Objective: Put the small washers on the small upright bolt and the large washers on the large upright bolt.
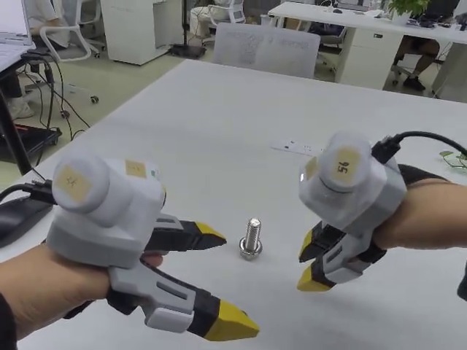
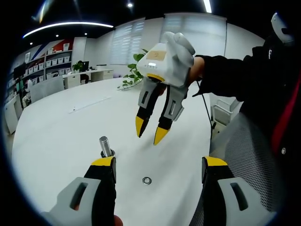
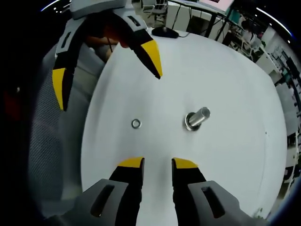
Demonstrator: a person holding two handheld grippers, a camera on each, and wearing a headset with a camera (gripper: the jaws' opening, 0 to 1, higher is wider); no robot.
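One steel bolt stands upright on the white table, between my two grippers. The left gripper lies low at the left with its jaws wide open and nothing between them. The right gripper hangs just right of the bolt, tips pointing down, jaws a little apart and empty. In the left gripper view, a small washer lies flat on the table right of the bolt, between the left gripper's jaws and under the right gripper. The right gripper view shows this washer left of the bolt, ahead of the right gripper, with the left gripper beyond it.
A white power strip lies further back on the table. A grey chair stands at the far edge. The near table edge runs close to the washer, with a mesh chair seat below it. A black mouse sits near the left end.
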